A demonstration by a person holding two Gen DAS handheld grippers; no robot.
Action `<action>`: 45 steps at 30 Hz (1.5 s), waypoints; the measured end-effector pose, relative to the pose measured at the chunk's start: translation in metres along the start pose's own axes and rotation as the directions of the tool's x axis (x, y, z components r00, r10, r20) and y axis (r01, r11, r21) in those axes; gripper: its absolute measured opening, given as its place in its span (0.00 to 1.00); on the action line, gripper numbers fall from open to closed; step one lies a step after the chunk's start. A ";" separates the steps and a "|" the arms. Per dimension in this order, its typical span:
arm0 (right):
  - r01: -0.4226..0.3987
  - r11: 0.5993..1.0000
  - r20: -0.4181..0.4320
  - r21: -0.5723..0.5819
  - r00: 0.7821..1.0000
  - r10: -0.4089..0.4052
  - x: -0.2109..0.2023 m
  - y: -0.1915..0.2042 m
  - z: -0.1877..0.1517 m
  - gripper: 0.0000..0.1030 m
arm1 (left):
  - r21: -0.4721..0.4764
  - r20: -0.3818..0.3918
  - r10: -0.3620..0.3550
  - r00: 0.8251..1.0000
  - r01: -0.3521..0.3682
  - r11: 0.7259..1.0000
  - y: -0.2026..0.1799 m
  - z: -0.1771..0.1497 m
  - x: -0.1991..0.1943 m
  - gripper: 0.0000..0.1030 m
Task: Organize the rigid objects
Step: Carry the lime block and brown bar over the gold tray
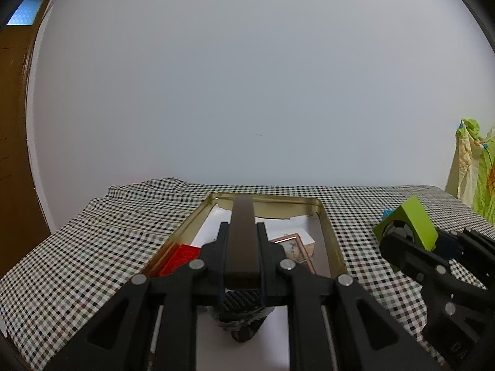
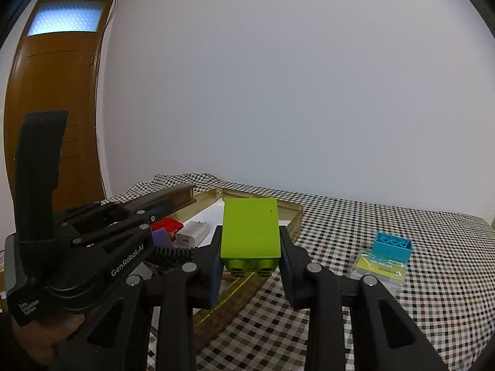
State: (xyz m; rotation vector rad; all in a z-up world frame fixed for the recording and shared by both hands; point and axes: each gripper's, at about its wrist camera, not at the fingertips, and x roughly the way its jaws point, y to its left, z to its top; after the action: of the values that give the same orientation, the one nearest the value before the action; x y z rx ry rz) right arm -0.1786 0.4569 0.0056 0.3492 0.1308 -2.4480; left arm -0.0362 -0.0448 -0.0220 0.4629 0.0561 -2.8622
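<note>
- Left wrist view: the left gripper point(image 1: 243, 241) is clamped on a dark brown bar point(image 1: 243, 235) that points forward over the gold tin tray point(image 1: 332, 241); the bar's far end reaches almost to the tray's back rim.
- Inside the tray lie a red block point(image 1: 181, 258) at the left wall, white paper point(image 1: 213, 225) and a copper-edged box point(image 1: 295, 247) near the right wall; bare floor shows toward the back.
- The checked cloth point(image 1: 102, 232) is rumpled at its far left corner, flat and open to the left of the tray.
- Right wrist view: the right gripper point(image 2: 251, 247) grips a lime green block point(image 2: 250, 228) by its sides, studs toward the camera, held above the tray's near right rim point(image 2: 297, 216).
- Only this view shows a white charger point(image 2: 193, 232) and a purple piece point(image 2: 161, 236) in the tray, a blue block point(image 2: 392, 245) resting on a clear flat case point(image 2: 379, 267) well to the right on the cloth, and a brown door point(image 2: 52, 99).
- Only the left view shows a soccer-ball print on the green block point(image 1: 399, 230) and yellow-green fabric point(image 1: 476, 167) at the table's right edge.
</note>
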 end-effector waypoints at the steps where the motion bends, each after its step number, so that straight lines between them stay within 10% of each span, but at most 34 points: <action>1: -0.003 1.000 -0.001 0.000 1.000 0.003 0.000 -0.001 0.000 0.33 | -0.001 0.000 0.002 1.000 -0.002 1.000 0.000 0.000 -0.002 0.13; 45: -0.106 0.993 -0.072 -0.052 0.992 0.102 -0.006 -0.007 0.013 0.33 | -0.004 -0.064 0.121 0.991 -0.121 0.993 0.053 0.001 0.012 0.13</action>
State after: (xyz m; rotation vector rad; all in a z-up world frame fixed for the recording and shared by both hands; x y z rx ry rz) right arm -0.1811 0.4632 0.0193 0.4060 0.2045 -2.3258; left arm -0.0341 -0.0988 -0.0252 0.5370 0.0494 -2.7274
